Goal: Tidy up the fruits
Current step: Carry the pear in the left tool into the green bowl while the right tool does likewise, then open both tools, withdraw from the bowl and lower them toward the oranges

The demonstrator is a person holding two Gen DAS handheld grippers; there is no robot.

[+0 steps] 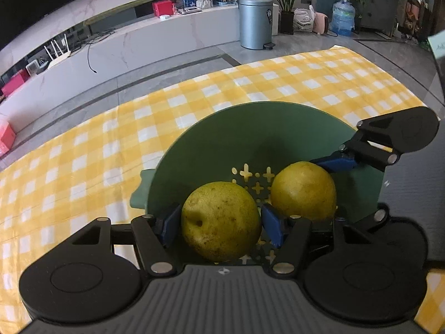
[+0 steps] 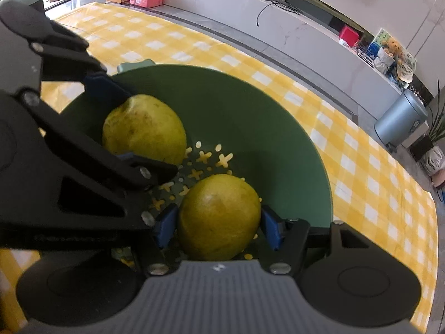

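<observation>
A green strainer bowl (image 1: 228, 139) with cross-shaped holes sits on the yellow checked cloth; it also shows in the right wrist view (image 2: 264, 128). My left gripper (image 1: 221, 221) is shut on a speckled yellow-green pear (image 1: 219, 220) inside the bowl. My right gripper (image 2: 219, 224) is shut on a second yellow pear (image 2: 219, 220) in the bowl beside it. Each view shows the other gripper on the other pear: the right gripper (image 1: 331, 183) on its pear (image 1: 303, 190), the left gripper (image 2: 122, 122) on its pear (image 2: 144, 128).
The yellow checked cloth (image 1: 83, 167) covers the table. Beyond it lie a grey tiled floor, a grey pedal bin (image 1: 255, 22), a water bottle (image 1: 343, 16), a potted plant and a long white cabinet (image 1: 139, 41).
</observation>
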